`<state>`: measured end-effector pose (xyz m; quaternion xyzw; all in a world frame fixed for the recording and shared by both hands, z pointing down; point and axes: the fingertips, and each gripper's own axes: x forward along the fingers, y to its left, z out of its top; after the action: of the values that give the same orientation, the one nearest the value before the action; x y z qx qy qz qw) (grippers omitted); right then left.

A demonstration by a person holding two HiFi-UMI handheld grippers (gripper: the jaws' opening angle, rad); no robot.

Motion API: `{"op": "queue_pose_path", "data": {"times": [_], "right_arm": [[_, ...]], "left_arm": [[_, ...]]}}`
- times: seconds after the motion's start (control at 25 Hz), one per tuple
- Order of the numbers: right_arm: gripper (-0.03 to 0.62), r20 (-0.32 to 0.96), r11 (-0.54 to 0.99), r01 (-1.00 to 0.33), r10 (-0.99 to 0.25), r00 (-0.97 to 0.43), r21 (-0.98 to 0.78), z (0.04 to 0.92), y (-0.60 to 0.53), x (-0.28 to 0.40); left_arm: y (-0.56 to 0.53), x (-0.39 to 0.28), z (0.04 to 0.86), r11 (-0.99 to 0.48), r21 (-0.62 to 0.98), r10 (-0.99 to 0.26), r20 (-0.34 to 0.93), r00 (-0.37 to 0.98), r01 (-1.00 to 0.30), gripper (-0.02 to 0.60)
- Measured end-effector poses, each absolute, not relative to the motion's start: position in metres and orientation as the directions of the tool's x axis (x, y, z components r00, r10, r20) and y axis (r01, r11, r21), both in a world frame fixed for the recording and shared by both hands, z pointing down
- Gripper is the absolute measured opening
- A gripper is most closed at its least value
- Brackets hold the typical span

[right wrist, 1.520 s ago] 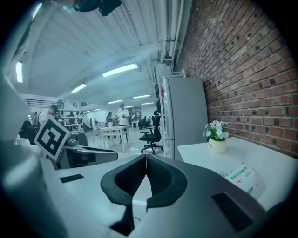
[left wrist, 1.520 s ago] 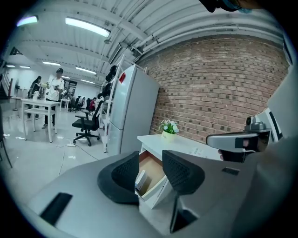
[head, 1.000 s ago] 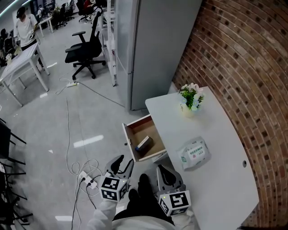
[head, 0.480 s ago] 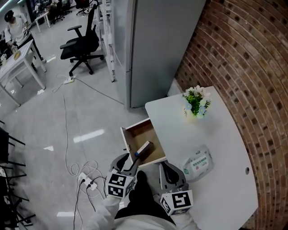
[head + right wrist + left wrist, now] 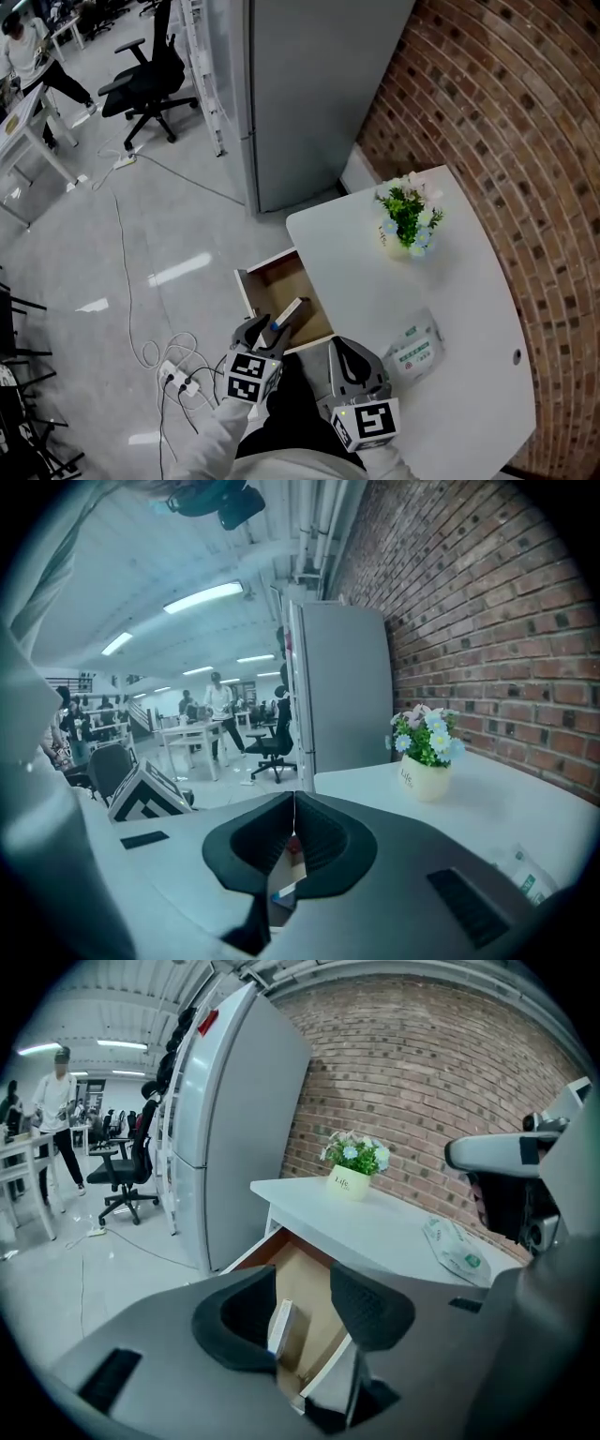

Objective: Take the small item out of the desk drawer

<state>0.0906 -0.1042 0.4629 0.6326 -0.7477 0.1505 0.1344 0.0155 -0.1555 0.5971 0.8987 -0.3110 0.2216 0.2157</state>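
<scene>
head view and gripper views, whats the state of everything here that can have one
desk drawer: pulled open
small item: inside the drawer, not gripped
left hand-held gripper: jaws apart, item seen between them, pads not on it
right hand-held gripper: jaws together, empty
flower pot: upright on the desk
wipes pack: lying flat on the desk

Potted flowers, wipes packet, office chair, brick wall
</scene>
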Motion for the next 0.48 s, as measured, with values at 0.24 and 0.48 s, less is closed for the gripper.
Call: {"op": "queue_pose_path", "data": {"times": [0.24,0.48], "right_arm": [[0.028,0.418,0.139,-0.988,-0.895,-0.154,-0.066,0.477,-0.12,0.106],[0.028,0.443,0.135,-0.989,-0.884,-0.15,-0.065,0.489,-0.131,0.116]], "left_arm": [[-0.178,0.039,0.634,-0.721,0.258,-0.412,0.588,0.697,-0.643,0.179],[-0.183,0.053,0.672,-0.717,0.295,-0.335,0.649,0.684,-0.631,0.181]]}}
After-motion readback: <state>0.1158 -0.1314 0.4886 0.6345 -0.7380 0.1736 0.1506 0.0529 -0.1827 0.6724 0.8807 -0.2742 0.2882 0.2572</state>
